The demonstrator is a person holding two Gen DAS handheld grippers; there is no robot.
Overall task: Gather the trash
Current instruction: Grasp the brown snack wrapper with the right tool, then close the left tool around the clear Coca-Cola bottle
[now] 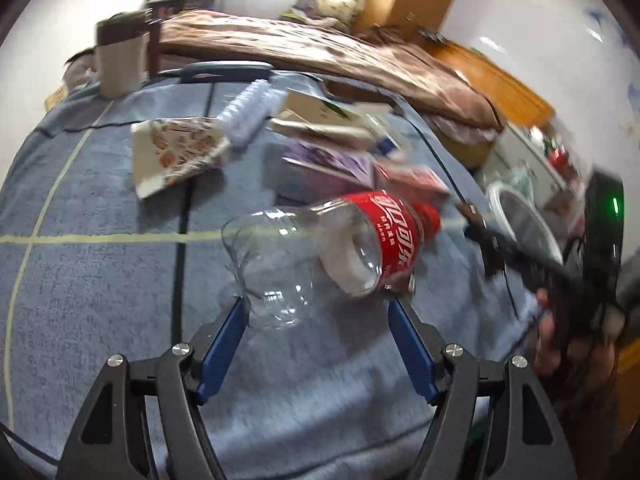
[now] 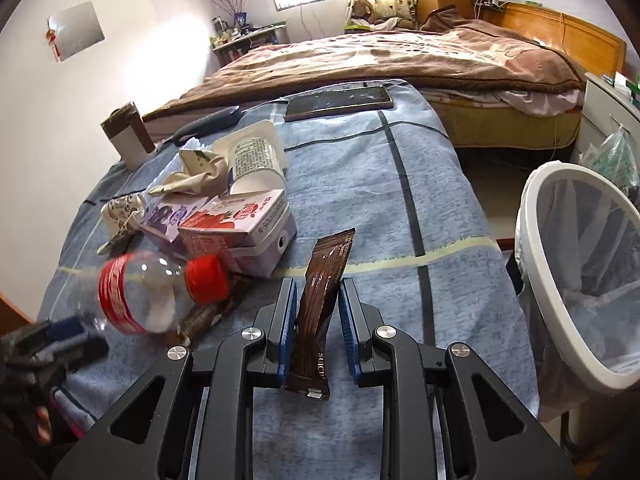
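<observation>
Blue blanket (image 2: 360,168) carries trash; brown bed (image 2: 400,60) and white bin (image 2: 532,248) beyond.

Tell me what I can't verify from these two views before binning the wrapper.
- Bin contents: right wrist view, cut off by the frame edge and veiled by its liner.
- Left gripper contact with the bottle: left wrist view, blurred by motion.
- Wrapper print: mostly too small.
</observation>
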